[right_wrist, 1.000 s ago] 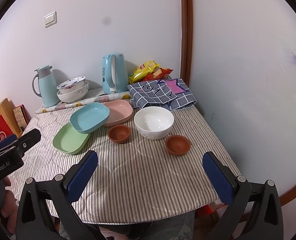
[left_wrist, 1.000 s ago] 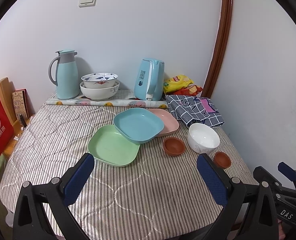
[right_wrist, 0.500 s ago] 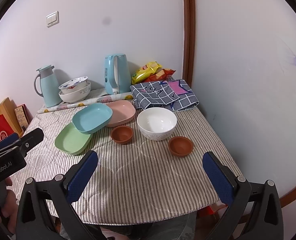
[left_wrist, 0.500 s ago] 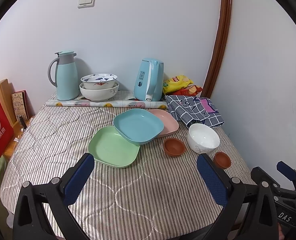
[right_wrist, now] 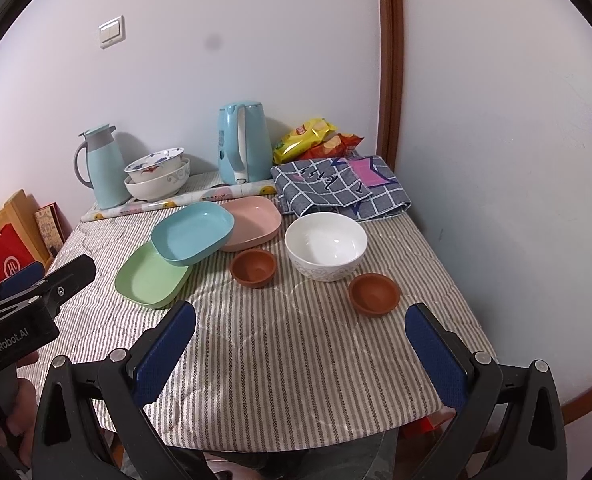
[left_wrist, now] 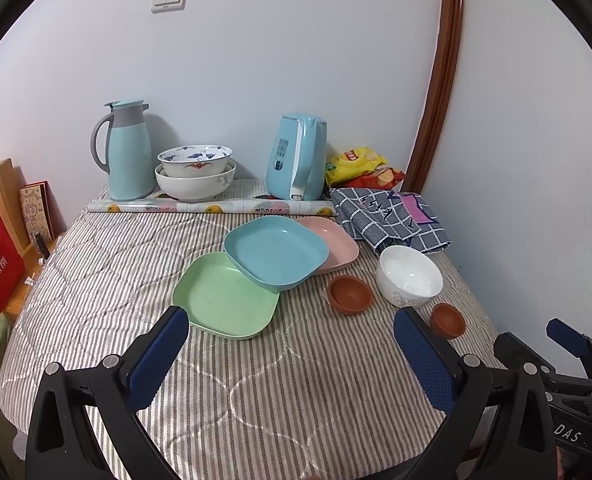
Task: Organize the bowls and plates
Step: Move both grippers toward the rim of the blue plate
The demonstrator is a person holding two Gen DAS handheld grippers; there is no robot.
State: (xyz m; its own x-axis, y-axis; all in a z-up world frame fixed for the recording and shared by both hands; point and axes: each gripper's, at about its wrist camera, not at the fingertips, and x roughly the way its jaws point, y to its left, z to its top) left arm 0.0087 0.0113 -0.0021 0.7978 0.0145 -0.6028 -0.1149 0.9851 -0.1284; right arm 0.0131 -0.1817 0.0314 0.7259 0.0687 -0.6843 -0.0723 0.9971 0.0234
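Plates and bowls sit untouched mid-table while I hold both grippers spread wide and empty.

From my left: the green plate (left_wrist: 226, 300) carries one edge of the blue plate (left_wrist: 276, 252), which also overlaps the pink plate (left_wrist: 333, 240); then a brown bowl (left_wrist: 349, 294), the white bowl (left_wrist: 409, 276) and a second small brown bowl (left_wrist: 447, 320), all empty. At the back a patterned bowl (left_wrist: 195, 159) nests in a larger white one (left_wrist: 195, 186), its contents hidden from me. My left gripper (left_wrist: 292, 360) hangs nearer than the green plate; my right gripper (right_wrist: 303, 354) hangs nearer than the brown bowls, neither touching.
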